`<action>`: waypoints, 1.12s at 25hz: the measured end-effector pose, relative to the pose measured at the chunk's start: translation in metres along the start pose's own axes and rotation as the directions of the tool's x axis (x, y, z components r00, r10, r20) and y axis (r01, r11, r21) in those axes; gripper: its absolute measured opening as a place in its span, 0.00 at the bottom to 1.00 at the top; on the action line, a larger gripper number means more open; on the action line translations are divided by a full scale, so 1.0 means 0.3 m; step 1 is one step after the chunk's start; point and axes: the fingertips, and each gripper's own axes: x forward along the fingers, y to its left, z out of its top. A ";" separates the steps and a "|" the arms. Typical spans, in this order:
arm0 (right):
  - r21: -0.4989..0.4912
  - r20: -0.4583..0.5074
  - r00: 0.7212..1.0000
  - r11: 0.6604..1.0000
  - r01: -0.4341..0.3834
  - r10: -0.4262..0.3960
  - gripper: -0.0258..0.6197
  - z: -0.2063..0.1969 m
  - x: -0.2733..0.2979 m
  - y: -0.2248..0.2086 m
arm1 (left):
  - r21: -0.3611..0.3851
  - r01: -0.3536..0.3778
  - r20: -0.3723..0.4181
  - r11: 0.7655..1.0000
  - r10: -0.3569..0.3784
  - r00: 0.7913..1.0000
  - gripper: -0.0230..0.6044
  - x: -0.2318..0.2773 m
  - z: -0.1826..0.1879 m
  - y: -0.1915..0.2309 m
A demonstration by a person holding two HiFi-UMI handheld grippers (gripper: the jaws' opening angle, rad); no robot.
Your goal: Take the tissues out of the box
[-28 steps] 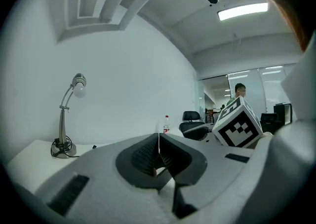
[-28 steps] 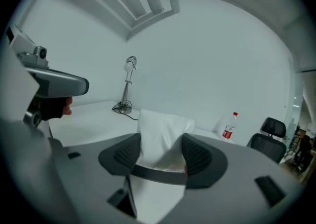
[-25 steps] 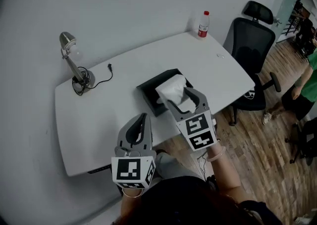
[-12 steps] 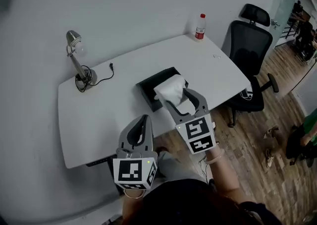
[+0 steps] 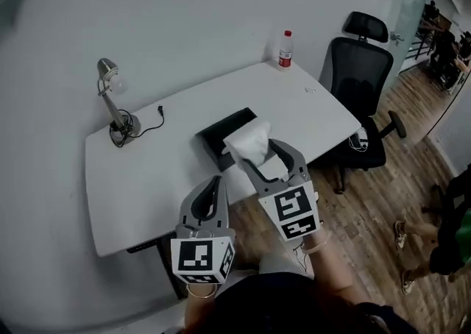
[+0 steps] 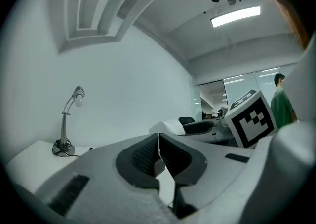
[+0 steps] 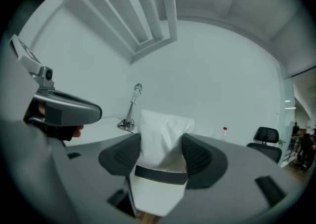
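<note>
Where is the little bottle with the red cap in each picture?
Head view: the bottle stands at the far edge of the table, near the black chair.
Left gripper view: not in it.
Right gripper view: small, right of middle, just left of the black chair.
Shared landmark: the desk lamp, which shows in all three views.

White tissue (image 5: pixel 249 141) upright in black box (image 5: pixel 219 131)
</note>
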 end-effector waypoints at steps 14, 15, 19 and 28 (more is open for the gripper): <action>-0.004 0.075 0.997 1.000 -0.020 0.020 0.47 0.036 -0.186 -0.054 | 0.008 -0.045 0.007 0.999 0.045 0.999 0.08 -0.024 0.029 -0.120; -0.003 0.079 0.997 1.000 -0.024 0.024 0.47 0.037 -0.202 -0.058 | 0.007 -0.050 0.005 0.999 0.050 0.999 0.08 -0.028 0.030 -0.132; -0.004 0.093 0.995 0.999 -0.042 0.042 0.47 0.036 -0.266 -0.075 | 0.007 -0.071 -0.005 0.997 0.071 0.997 0.08 -0.048 0.027 -0.184; -0.021 0.126 0.988 0.996 -0.091 0.093 0.47 0.038 -0.399 -0.099 | 0.011 -0.118 -0.006 0.993 0.118 0.993 0.08 -0.094 0.039 -0.302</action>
